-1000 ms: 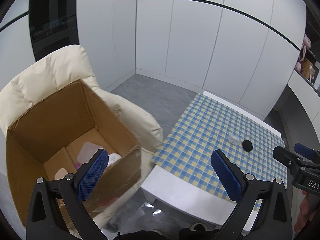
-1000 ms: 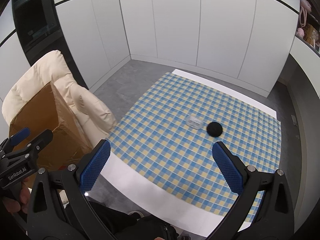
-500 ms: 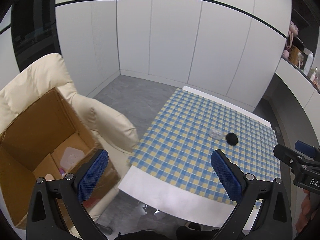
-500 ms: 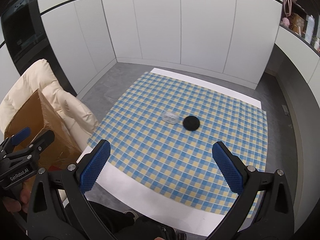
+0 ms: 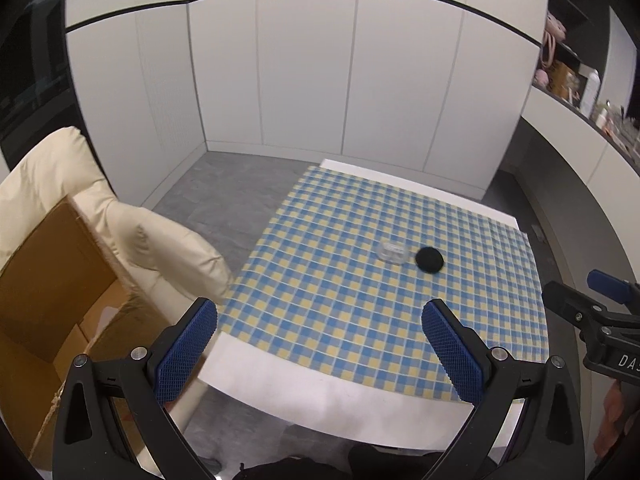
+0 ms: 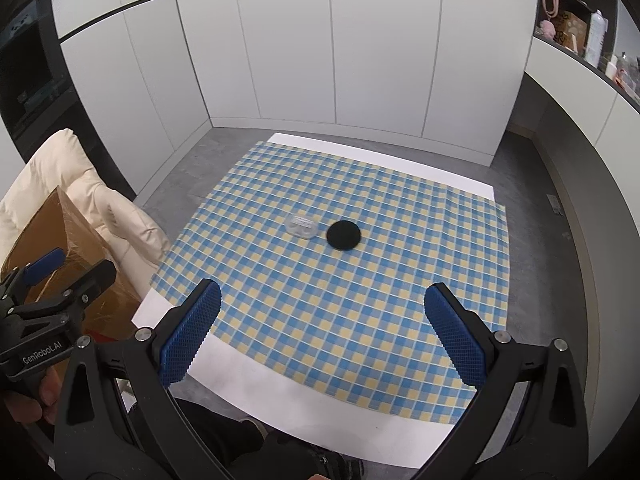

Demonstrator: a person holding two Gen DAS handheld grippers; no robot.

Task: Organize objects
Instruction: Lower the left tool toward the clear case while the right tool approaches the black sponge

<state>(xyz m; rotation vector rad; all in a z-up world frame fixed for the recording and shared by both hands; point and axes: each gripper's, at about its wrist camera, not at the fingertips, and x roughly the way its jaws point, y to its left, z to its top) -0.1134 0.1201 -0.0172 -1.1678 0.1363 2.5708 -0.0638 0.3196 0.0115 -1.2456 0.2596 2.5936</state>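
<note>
Left hand-held gripper (image 5: 320,344): one; jaws spread wide with nothing between the blue pads, held above the near edge of the desk.
Right hand-held gripper (image 6: 322,332): one; jaws equally wide and empty, also above the near edge, pointing toward the middle of the cloth.
Desk (image 6: 304,396): one white top, covered by one blue-and-yellow checked cloth (image 6: 360,280) that leaves bare white strips at the near and far edges.
Cardboard box (image 5: 52,280): one, open, resting on a cream padded chair (image 5: 132,236) just beside the desk's left side; little of its inside shows from here.
Clear plastic case (image 6: 302,226): one, small and see-through, lying flat near the middle of the cloth; its contents are too small to tell.
Black round object (image 6: 343,235): one, flat and disc-like, just beside the clear case on its right; whether they touch I cannot tell.
Step in hand: judged from the empty jaws and the two items on the cloth, this is the approach before a pick-up.
Next move: reach forward over the cloth, lower one gripper around an item and close gently. The disc sits low and calls for a near-vertical approach, while the clear case may slip or flex. The box looks the likely destination.
</note>
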